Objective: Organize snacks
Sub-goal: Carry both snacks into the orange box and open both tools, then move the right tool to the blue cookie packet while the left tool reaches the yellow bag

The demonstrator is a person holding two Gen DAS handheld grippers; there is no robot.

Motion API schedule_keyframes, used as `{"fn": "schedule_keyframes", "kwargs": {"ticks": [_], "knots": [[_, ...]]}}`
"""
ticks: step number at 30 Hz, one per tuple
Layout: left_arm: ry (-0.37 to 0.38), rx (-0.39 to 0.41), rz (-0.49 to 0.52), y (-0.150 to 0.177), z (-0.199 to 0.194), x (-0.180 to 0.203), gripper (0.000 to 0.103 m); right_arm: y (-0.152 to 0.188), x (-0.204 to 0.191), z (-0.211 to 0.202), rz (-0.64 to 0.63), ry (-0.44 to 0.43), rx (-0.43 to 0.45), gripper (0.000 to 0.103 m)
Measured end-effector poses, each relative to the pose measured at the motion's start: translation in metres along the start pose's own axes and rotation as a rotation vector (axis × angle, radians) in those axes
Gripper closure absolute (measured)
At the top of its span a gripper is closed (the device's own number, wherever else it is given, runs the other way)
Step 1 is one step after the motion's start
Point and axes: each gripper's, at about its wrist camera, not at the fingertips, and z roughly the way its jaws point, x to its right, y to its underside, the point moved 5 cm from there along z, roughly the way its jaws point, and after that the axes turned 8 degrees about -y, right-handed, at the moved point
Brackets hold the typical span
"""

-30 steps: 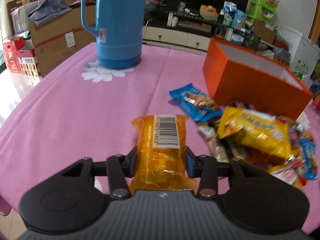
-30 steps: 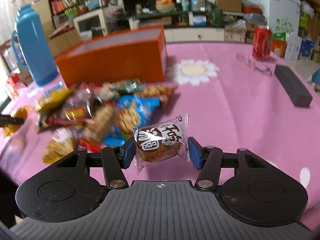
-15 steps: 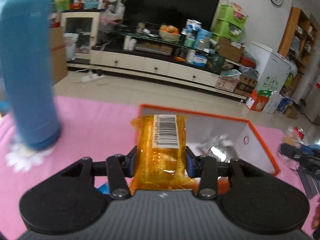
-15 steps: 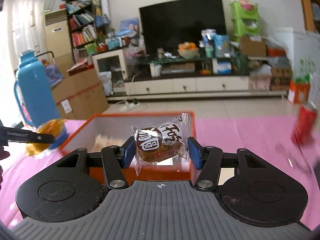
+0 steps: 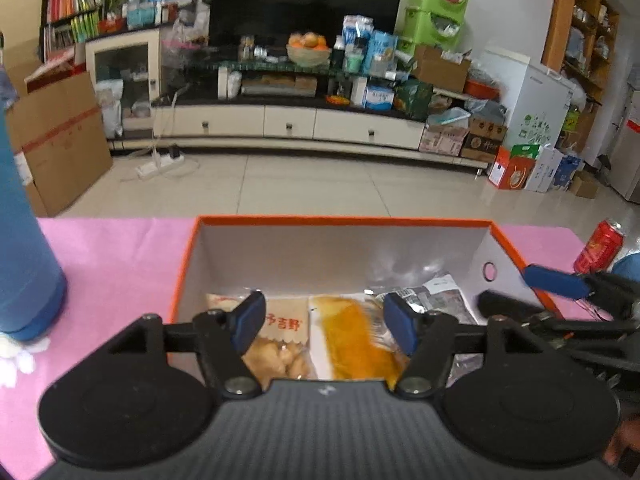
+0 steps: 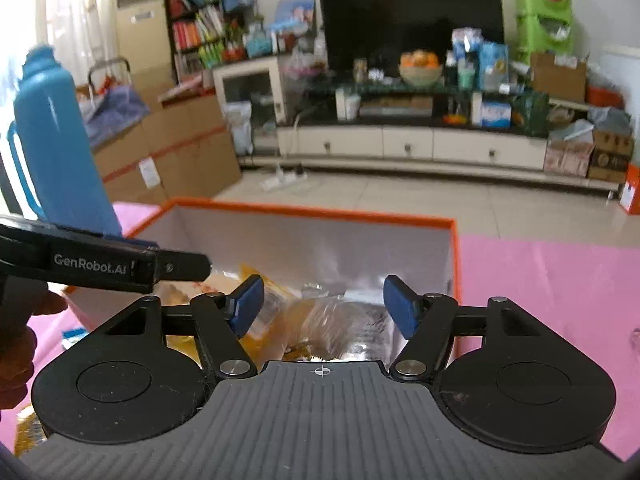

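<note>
From your left wrist, your left gripper (image 5: pixel 325 322) has just been opening; its jaws stand apart over the orange box (image 5: pixel 340 221) with nothing pinched between them. The orange snack packet (image 5: pixel 356 340), blurred, is in the box beside a pale snack bag (image 5: pixel 282 340), and your right gripper (image 5: pixel 560 285) reaches in from the right. From your right wrist, your right gripper (image 6: pixel 323 307) has also just been opening, empty, above blurred wrappers (image 6: pixel 332 320) in the same box (image 6: pixel 304 210).
</note>
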Motion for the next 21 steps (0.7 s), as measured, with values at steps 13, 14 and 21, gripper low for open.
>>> {"fn": "schedule_keyframes", "kwargs": {"ticks": [13,14,21], "knots": [[-0.060,-0.060,-0.119,0.120,-0.122,-0.044,0.031,0.098,-0.021,-0.152,0.155,0.048,0.026,0.016],[-0.065,-0.078,-0.135,0.131,-0.126,-0.047,0.031,0.113,-0.020,-0.159,0.192,0.044,0.020,0.016],[-0.032,-0.226,-0.168,0.214,-0.154,-0.036,0.030,0.182,0.000,-0.181,0.402,0.032,0.003,0.016]]}}
